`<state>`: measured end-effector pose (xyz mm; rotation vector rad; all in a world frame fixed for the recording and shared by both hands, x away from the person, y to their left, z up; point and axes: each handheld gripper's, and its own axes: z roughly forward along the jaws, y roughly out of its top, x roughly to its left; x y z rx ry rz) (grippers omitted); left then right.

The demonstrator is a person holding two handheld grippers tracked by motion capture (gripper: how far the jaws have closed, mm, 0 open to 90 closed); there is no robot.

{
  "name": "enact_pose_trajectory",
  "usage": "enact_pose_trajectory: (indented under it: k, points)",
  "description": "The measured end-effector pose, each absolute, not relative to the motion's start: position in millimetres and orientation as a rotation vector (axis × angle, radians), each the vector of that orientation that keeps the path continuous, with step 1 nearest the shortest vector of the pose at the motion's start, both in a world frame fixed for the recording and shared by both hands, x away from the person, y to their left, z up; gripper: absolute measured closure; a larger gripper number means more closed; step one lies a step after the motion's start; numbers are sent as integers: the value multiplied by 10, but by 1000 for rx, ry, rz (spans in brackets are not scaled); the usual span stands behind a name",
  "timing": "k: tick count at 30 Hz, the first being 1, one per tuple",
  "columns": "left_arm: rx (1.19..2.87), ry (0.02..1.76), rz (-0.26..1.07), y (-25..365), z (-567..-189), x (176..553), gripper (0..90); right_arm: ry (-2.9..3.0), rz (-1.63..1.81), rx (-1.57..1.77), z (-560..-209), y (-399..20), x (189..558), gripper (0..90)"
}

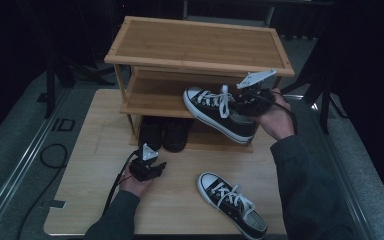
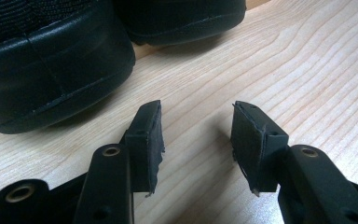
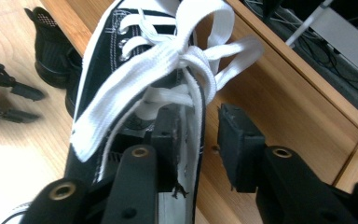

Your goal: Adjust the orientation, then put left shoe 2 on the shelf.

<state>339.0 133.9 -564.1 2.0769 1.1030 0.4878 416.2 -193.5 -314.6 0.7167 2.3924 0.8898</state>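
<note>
My right gripper (image 3: 196, 140) has its jaws parted, straddling the side wall of the black sneaker (image 1: 219, 114) without squeezing it; the shoe sits tilted at the rack's middle shelf (image 1: 150, 97). My left gripper (image 2: 196, 140) rests released over the bench (image 1: 175, 200), near the black shoes (image 1: 164, 132)

**Setting: a dim room with a table and bamboo rack**

A pale wooden table (image 1: 87, 150) stood on a grey carpeted floor (image 1: 15, 135), with a metal floor rail (image 1: 27, 160) running along its left side. A three-tier bamboo shoe rack (image 1: 200, 42) occupied the far half of the tabletop. A black cable (image 1: 52, 155) looped on the carpet. Dark stands (image 1: 50, 85) rose at both sides, and the surroundings beyond lay in near darkness under weak light.
</note>
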Motion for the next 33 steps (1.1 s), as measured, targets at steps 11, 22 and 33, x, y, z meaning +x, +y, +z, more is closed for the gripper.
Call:
enact_pose_trajectory:
  k: [11,22,33]
  points:
    - [2077,1104,485,1339,-5640,3394,532,2394,921,701,-3051,-2048,4074,615]
    - [2079,1096,482,1329,-5641,3394,525,2387,986,695,-2991,-2193,4037,607]
    - [2086,1079,486,1298,-5639,3377,553,2368,1015,702,-2955,-2368,3991,617]
